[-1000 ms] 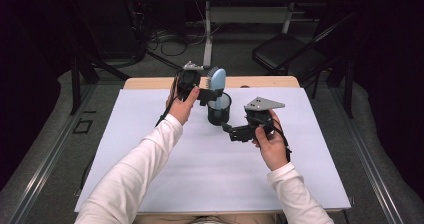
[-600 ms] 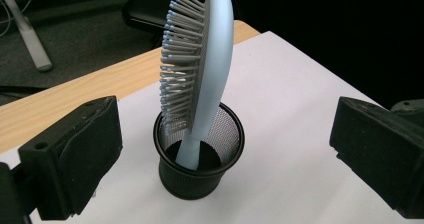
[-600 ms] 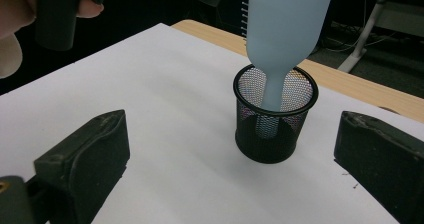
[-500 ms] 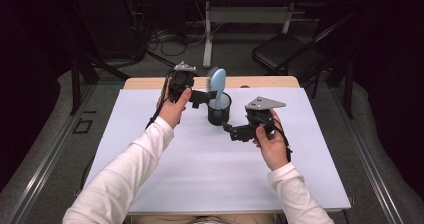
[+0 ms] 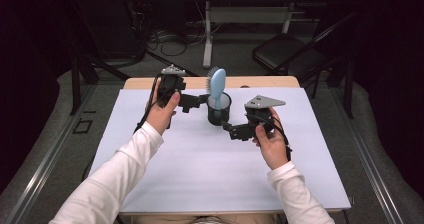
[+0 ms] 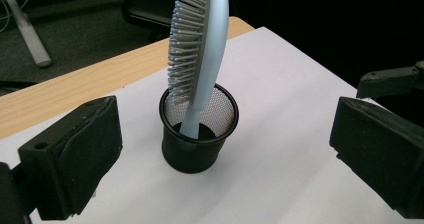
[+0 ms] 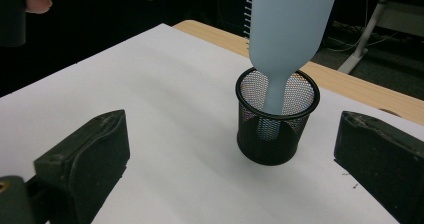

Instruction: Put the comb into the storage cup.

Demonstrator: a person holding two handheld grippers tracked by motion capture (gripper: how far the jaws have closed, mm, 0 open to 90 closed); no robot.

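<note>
A light blue hairbrush (image 5: 217,87) (image 6: 200,54) (image 7: 287,39) stands handle-down in a black mesh cup (image 5: 219,110) (image 6: 199,134) (image 7: 276,124) near the far middle of the white mat (image 5: 210,164). It leans slightly, bristles facing away from the person. My left gripper (image 5: 196,101) (image 6: 225,164) is open just left of the cup, with nothing between its jaws. My right gripper (image 5: 231,130) (image 7: 235,174) is open too, a short way to the cup's front right, aimed at it.
The mat covers a wooden table whose bare far edge (image 5: 250,81) shows behind the cup. A black chair (image 5: 287,54) and a desk frame (image 5: 210,29) stand on the floor beyond the table. The mat's near half holds only the person's forearms.
My left gripper has let go of the hairbrush and drawn back to the left. The brush now stands by itself in the cup. The right gripper has stayed put.
</note>
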